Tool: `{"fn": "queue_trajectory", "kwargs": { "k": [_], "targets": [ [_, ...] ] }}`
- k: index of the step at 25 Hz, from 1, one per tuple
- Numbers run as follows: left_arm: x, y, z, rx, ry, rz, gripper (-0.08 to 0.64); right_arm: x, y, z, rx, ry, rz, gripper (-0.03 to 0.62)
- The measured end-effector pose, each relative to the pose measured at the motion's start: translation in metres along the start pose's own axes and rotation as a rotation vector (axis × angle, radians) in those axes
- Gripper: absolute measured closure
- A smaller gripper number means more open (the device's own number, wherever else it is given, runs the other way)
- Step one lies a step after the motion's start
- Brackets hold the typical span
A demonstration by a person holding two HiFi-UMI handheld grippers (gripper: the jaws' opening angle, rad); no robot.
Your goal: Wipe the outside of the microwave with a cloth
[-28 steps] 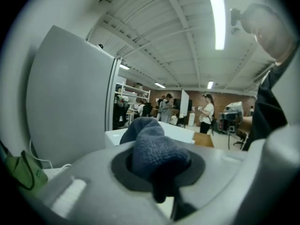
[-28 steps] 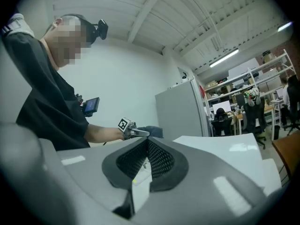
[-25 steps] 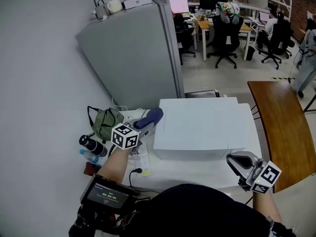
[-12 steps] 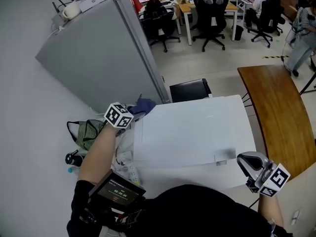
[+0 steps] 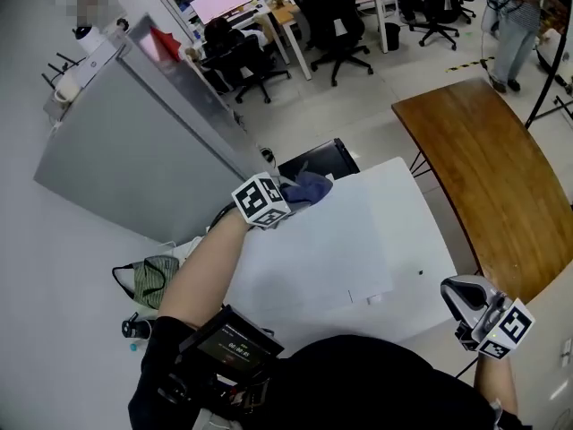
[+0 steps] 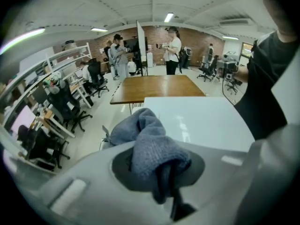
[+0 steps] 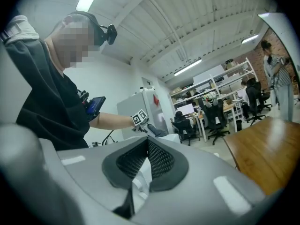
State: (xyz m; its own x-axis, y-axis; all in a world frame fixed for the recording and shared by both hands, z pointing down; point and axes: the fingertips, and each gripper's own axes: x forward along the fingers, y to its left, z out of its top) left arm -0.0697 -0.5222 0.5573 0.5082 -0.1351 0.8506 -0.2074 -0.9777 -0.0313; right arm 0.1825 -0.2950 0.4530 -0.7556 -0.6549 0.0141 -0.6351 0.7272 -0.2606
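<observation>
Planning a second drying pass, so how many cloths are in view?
1: a blue-grey towelling cloth, clamped in the left gripper's jaws at the far left corner of the white microwave's top. The right gripper holds none; others may lie hidden.

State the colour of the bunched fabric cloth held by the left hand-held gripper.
Blue-grey; the bunched fabric cloth shows best in the left gripper view.

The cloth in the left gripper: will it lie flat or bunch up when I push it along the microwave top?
Probably bunches: the cloth bulges in soft folds from the left gripper, so it looks floppy. It seems light and fuzzy, likely dragging rather than sliding on the smooth microwave.
</observation>
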Motion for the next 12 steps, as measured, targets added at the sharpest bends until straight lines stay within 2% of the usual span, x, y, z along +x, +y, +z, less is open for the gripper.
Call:
{"fn": "queue_trajectory", "kwargs": {
  "k": [4,7,10,12],
  "targets": [
    [0.038,-0.005,0.065,0.081,-0.013,-0.035,0.505,-0.043,-0.016,-0.006,0.018,-0.013,-0.102,0.588],
    [0.057,-0.014,0.1,0.092,-0.068,-0.035,0.505,-0.06,-0.009,-0.011,0.026,-0.013,-0.146,0.588],
    [0.048,-0.022,0.104,0.096,-0.102,-0.007,0.505,-0.052,0.005,-0.005,-0.002,-0.015,-0.136,0.588],
    [0.015,-0.026,0.083,0.098,-0.131,0.016,0.503,-0.035,0.019,0.004,-0.035,-0.016,-0.107,0.588]
  ]
}}
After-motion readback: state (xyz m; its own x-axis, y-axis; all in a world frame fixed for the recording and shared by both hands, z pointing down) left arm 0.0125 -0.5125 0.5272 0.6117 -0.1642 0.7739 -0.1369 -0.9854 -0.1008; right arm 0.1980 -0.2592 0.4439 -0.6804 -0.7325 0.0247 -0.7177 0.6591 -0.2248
